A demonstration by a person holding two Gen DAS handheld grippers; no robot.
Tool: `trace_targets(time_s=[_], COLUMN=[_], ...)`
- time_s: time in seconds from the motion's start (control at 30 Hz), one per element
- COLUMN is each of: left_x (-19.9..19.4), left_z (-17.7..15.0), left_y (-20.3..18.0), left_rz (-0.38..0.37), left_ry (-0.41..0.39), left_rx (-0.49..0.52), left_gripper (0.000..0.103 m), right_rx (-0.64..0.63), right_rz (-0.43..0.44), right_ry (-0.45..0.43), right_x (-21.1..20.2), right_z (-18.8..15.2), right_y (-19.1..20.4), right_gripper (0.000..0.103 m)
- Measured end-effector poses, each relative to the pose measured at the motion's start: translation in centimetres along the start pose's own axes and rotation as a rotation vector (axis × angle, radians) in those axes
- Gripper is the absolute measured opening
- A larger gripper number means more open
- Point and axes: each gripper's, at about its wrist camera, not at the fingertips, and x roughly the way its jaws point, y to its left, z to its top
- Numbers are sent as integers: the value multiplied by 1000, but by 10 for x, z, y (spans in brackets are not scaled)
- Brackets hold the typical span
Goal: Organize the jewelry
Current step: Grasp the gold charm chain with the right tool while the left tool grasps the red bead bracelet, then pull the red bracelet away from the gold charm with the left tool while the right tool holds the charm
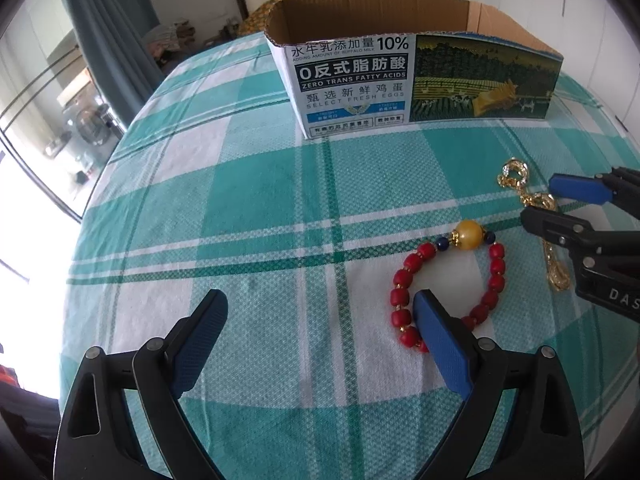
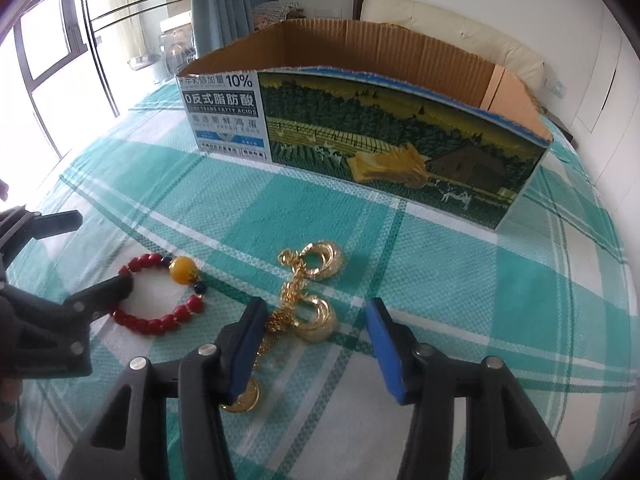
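A red bead bracelet (image 1: pixel 496 268) with one large yellow bead lies on the checked cloth; it also shows in the right wrist view (image 2: pixel 160 324). My left gripper (image 1: pixel 322 306) is open, its right finger resting over the bracelet's near side. A gold chain with ring-shaped pieces (image 2: pixel 316 316) lies to the right of the bracelet; it shows in the left wrist view too (image 1: pixel 516 176). My right gripper (image 2: pixel 316 312) is open, its fingers either side of the gold piece. The right gripper (image 1: pixel 548 200) shows at the right edge of the left wrist view.
An open cardboard box (image 1: pixel 352 84) with printed sides stands at the back of the table; it also shows in the right wrist view (image 2: pixel 380 148). The green and white checked tablecloth (image 1: pixel 240 208) covers the table. A window and curtain are at the left.
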Motion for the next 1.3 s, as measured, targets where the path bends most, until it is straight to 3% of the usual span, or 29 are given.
trace_targets(time_s=[0.13, 0.2, 0.33, 0.87, 0.9, 0.97, 1.03, 1.1, 1.3], left_x=[1, 1, 2, 2, 0, -3, -7, -9, -18], left_z=[-1, 0, 1, 0, 0, -2, -3, -3, -3], left_y=[0, 0, 1, -1, -2, -5, -12, -20, -22], left_rz=[-5, -9, -12, 7, -3, -69, -116, -147, -251], left_ry=[-9, -9, -9, -9, -9, -7, -8, -9, -31], left_rx=[-14, -21, -22, -20, -21, -26, -11, 15, -6], left_gripper=[95, 95, 95, 95, 89, 66, 31, 9, 8], right_rx=[-35, -82, -60, -14, -6, 25, 59, 87, 260], right_rz=[34, 11, 21, 30, 34, 49, 70, 86, 172], right_ry=[2, -3, 11, 39, 35, 20, 23, 28, 12], right_x=[-2, -4, -4, -8, -11, -21, -28, -33, -48], right_z=[0, -1, 3, -1, -3, -4, -5, -7, -14], right_y=[13, 23, 21, 8, 5, -2, -10, -20, -57], right_gripper=[51, 47, 35, 28, 25, 11, 9, 9, 8])
